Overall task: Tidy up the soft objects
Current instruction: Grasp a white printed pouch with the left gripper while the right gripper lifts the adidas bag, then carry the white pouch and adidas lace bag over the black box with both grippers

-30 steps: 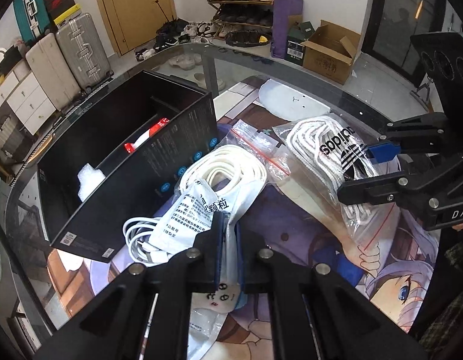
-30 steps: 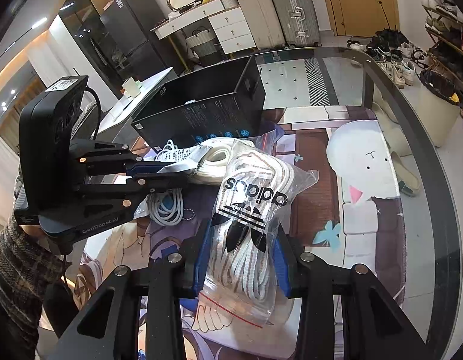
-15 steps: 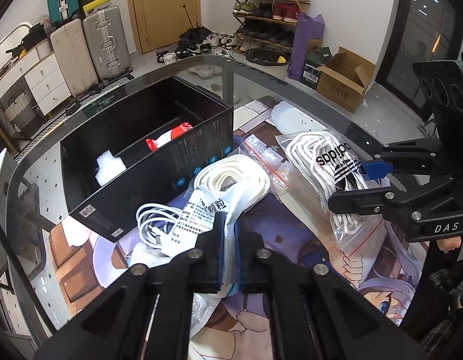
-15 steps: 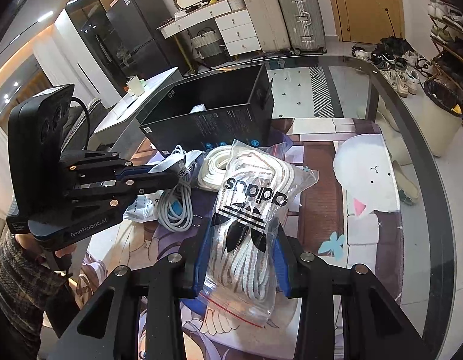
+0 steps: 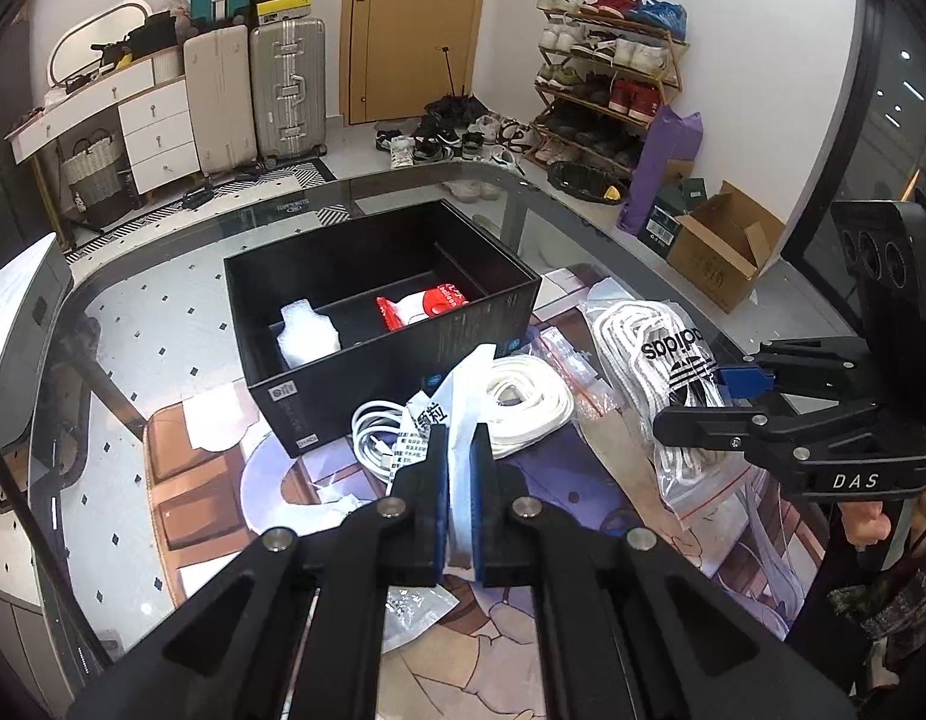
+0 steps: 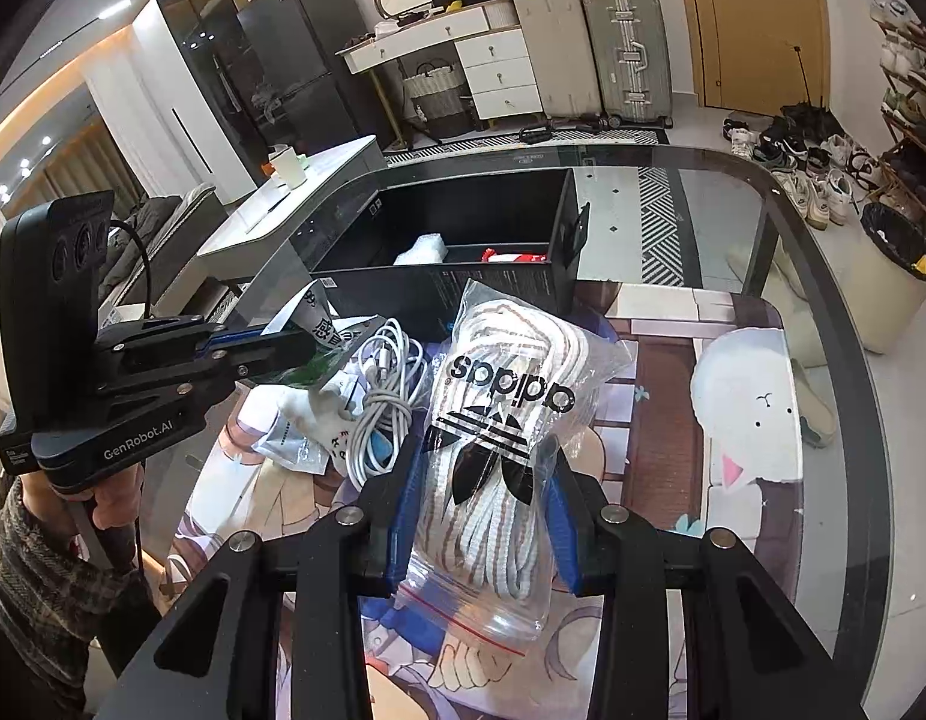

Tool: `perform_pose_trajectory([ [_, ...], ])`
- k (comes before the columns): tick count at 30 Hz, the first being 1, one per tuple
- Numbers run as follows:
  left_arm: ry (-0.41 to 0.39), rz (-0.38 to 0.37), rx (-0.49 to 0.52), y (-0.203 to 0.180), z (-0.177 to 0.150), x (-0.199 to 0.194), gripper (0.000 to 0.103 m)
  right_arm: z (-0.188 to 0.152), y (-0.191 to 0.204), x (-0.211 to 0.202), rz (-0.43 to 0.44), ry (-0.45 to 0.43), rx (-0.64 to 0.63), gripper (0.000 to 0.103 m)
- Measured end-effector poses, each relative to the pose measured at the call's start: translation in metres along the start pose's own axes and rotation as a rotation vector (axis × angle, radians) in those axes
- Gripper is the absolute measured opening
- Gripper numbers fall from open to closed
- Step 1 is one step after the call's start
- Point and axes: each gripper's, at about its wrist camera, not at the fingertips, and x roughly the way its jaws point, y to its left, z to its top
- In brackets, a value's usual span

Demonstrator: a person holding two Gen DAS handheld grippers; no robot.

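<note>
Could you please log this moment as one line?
left gripper: shut on white packet | right gripper: shut on rope bag | black box: ahead

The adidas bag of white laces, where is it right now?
The adidas bag is clamped in the right gripper, over the printed mat, just in front of the black box and right of the white cable coil.

Even indoor light, sharp focus, fisheye-warped dark corners, glass glare.
</note>
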Motion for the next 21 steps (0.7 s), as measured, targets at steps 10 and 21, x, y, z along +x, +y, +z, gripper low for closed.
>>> perform_pose_trajectory([
  [10, -0.052, 0.038, -0.071, 0.011, 0.004, -0.02, 0.002, 0.02, 0.016, 0.0, 0.002, -0.008, -0.046, 0.037],
  [21, -0.097, 0.068, -0.081, 0.016, 0.015, -0.035, 0.002, 0.043, 0.023, 0.001, 0.002, -0.029, -0.068, 0.037],
])
